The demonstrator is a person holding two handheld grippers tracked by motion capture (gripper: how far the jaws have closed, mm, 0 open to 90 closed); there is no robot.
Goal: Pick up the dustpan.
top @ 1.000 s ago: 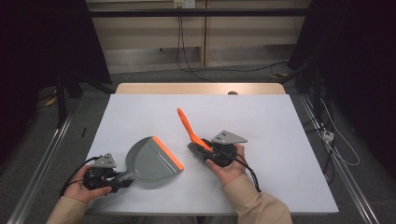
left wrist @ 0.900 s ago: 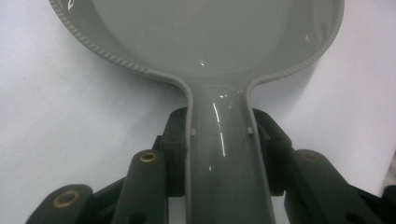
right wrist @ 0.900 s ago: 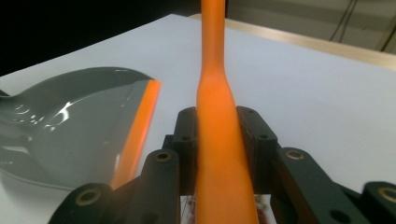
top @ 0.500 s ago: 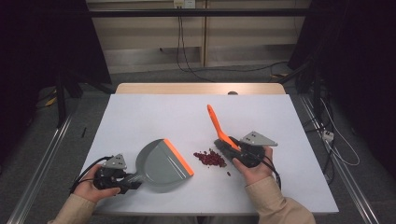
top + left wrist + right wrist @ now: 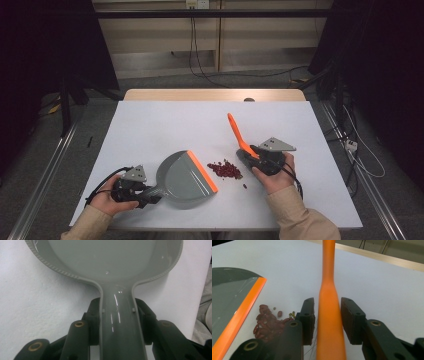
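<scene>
Between the two pairs of tongs lies the pile of red beans (image 5: 225, 169), just ahead of the dustpan's orange lip (image 5: 202, 171), with one stray bean (image 5: 244, 186) nearer my right hand.

My left tongs (image 5: 150, 192) are clamped on the grey handle of the dustpan (image 5: 182, 177), which lies flat on the bench (image 5: 165, 125). My right tongs (image 5: 252, 155) have just been opening. The orange brush handle (image 5: 328, 315) stands between the jaws, but I see a slim gap at each pad.

That slack grip is my main worry. The brush could tip or slide out, and its bristles might scatter the beans. If I sweep too briskly, beans may roll past the lip's ends or under it, should the pan lift. The stray bean is easy to miss.

Room is generous beyond both tongs, where the bench top is bare. The near edge lies close behind my left tongs, so I judge that pulling the pan back is risky.
</scene>
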